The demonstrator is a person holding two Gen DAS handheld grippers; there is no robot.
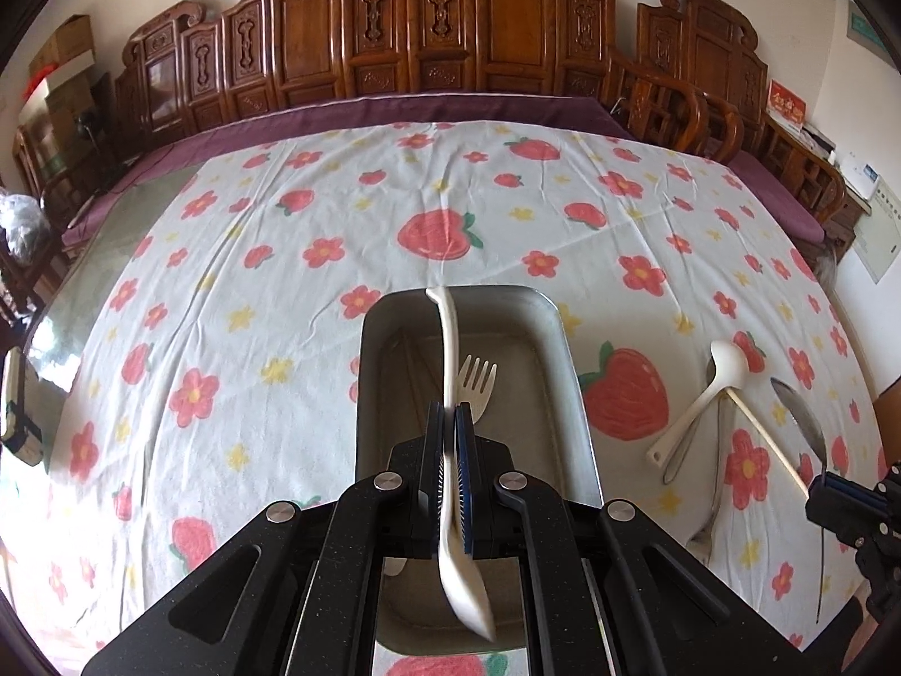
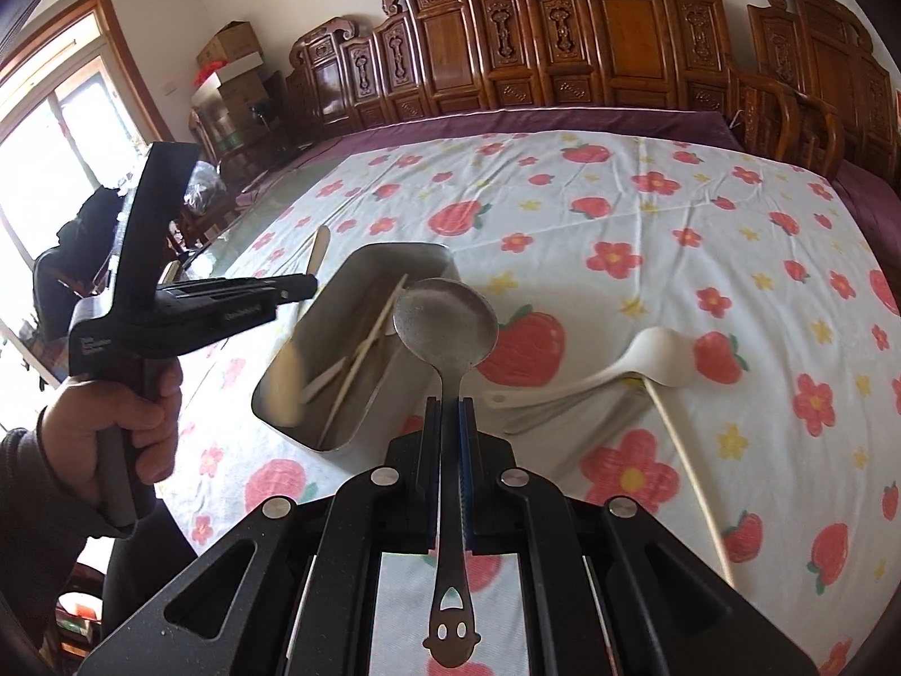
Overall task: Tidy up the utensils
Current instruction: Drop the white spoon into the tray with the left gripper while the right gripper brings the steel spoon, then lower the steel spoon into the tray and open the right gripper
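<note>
The left gripper [image 1: 449, 422] has its jaws clamped on a cream plastic spoon [image 1: 450, 349], held over the metal tray [image 1: 569, 372] on the table — a plastic fork [image 1: 476, 386] lies inside. The right gripper [image 2: 449, 417] pinches a steel spoon [image 2: 446, 321] by its handle; it seems speckled, though glare blurs it.

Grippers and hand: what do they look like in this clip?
Both grippers are matte black plastic with silver round bolts and ridged fingers, blue on one side. The left gripper, seen from the side, has a pistol-style grip, a tall upright housing and small white lettering. The person's left hand is bare below a dark sleeve.
</note>
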